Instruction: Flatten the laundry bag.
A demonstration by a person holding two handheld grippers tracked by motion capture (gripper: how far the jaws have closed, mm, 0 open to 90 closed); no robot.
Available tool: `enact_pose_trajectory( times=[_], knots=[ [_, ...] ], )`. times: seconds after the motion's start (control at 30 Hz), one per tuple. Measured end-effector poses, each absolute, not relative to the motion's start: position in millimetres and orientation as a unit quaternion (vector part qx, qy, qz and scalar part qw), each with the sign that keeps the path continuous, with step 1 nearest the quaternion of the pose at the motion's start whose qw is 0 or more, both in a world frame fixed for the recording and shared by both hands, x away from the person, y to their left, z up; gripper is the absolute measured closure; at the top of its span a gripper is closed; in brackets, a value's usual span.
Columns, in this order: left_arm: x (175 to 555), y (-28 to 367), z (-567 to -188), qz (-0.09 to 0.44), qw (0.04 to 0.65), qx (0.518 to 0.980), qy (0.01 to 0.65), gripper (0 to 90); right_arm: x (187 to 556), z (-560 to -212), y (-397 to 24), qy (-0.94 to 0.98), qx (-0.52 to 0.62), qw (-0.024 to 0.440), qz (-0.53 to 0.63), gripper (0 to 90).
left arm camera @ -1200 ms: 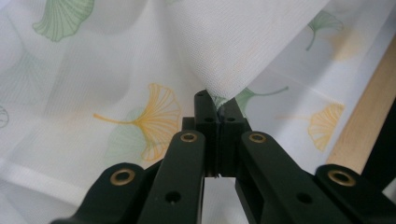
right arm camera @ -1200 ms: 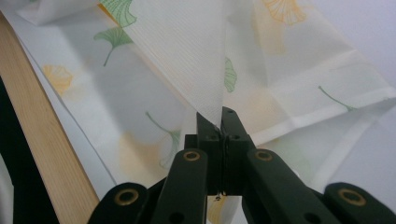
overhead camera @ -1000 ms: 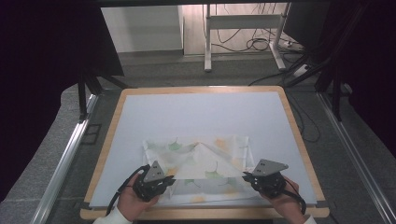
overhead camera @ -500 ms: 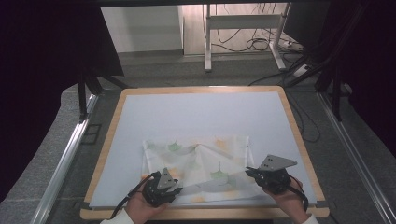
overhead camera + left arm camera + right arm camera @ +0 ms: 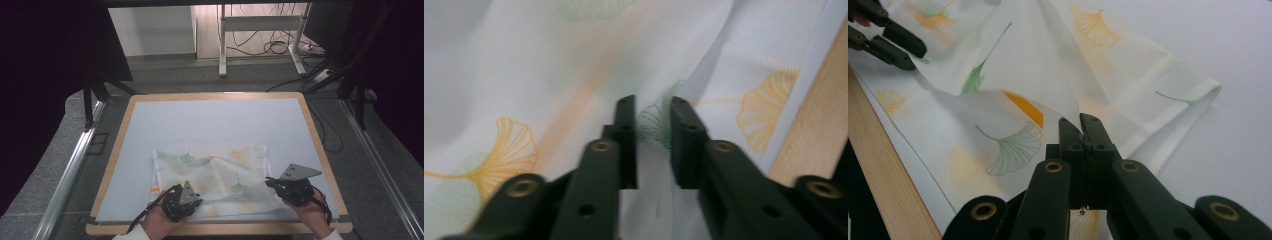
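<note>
High view: white cloth [image 5: 212, 177] with ginkgo-leaf print lies rumpled on the pale mat [image 5: 215, 125], toward the near edge and roughly centred between left and right edges. Left gripper [image 5: 181, 201] sits on the cloth's near left part, close to the mat's near edge; right gripper [image 5: 295, 186] is at the cloth's near right corner, a hand [image 5: 312, 212] behind it. Wooden table rim [image 5: 320, 145] frames the mat. Left gripper view: jaws of the left gripper [image 5: 653, 145] have just been closing and now stand with a narrow gap, a raised fold of cloth [image 5: 574, 75] with a green leaf print between them; whether the pads actually bite the fabric, can't tell. Wood rim [image 5: 814, 135] at right. Right gripper view: right gripper [image 5: 1079, 125] jaws pressed together, pinching the cloth [image 5: 1013, 90] edge, fabric lifted into a ridge running away from the tips. Left gripper [image 5: 895, 42] seen at top left on the cloth, wood rim [image 5: 883, 185] along the left.
</note>
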State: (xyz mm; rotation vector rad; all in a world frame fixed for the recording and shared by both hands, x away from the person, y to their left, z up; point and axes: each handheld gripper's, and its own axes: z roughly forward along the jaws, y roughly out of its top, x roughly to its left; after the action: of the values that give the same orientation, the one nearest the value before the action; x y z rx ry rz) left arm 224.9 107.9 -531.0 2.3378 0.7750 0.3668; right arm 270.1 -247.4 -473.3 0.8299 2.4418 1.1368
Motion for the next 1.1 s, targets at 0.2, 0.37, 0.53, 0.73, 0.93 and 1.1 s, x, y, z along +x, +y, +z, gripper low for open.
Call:
enact_pose_trajectory(
  times=[0.2,0.37,0.53,0.73,0.93,1.1],
  knots=[
    [222.4,126.7,-530.7,0.111,0.326,0.888,0.305,87.1,269.3,-478.7,-247.0,0.863,0.286,0.130,0.397,88.4],
    [215.6,135.8,-520.7,0.088,0.365,0.879,0.293,61.9,264.5,-485.6,-240.2,0.874,0.272,0.111,0.386,88.4],
    [217.4,124.6,-489.1,0.095,0.415,0.864,0.268,42.6,262.9,-492.0,-240.5,0.878,0.276,0.096,0.380,87.7],
    [258.4,116.1,-490.9,0.125,0.403,0.853,0.306,44.5,262.8,-495.8,-238.7,0.883,0.272,0.088,0.373,85.9],
    [293.4,130.6,-508.5,0.121,0.382,0.849,0.344,56.3,264.3,-498.7,-238.4,0.885,0.270,0.083,0.371,85.9],
    [285.0,138.9,-508.8,0.126,0.385,0.850,0.337,54.3,265.3,-497.6,-239.4,0.881,0.267,0.087,0.379,85.9]
  ],
)
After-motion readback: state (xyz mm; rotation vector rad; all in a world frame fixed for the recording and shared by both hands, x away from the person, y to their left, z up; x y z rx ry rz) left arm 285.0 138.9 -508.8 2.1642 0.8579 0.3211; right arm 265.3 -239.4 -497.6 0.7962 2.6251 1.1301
